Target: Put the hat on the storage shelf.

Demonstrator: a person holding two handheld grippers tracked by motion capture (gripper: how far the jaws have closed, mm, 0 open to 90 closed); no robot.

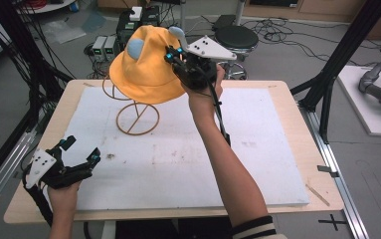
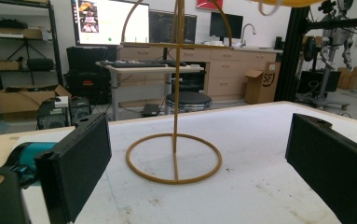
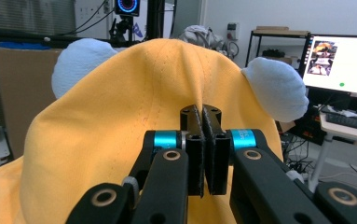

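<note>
A yellow hat (image 1: 145,62) with two pale blue ears sits over the top of a gold wire stand (image 1: 137,118) at the back left of the white mat. My right gripper (image 1: 174,56) is raised at the hat's right side. Its jaws are shut on a pinch of the yellow fabric (image 3: 202,103), between the two ears (image 3: 276,87). My left gripper (image 1: 82,150) rests low at the table's front left corner, jaws wide open with nothing between them. In the left gripper view the stand's ring base (image 2: 174,158) lies ahead between the pads (image 2: 80,163).
A white mat (image 1: 178,154) covers most of the wooden table (image 1: 287,89). A black stool (image 1: 235,37), cables and boxes stand on the floor behind the table. Black frame posts (image 1: 342,50) rise at right and left.
</note>
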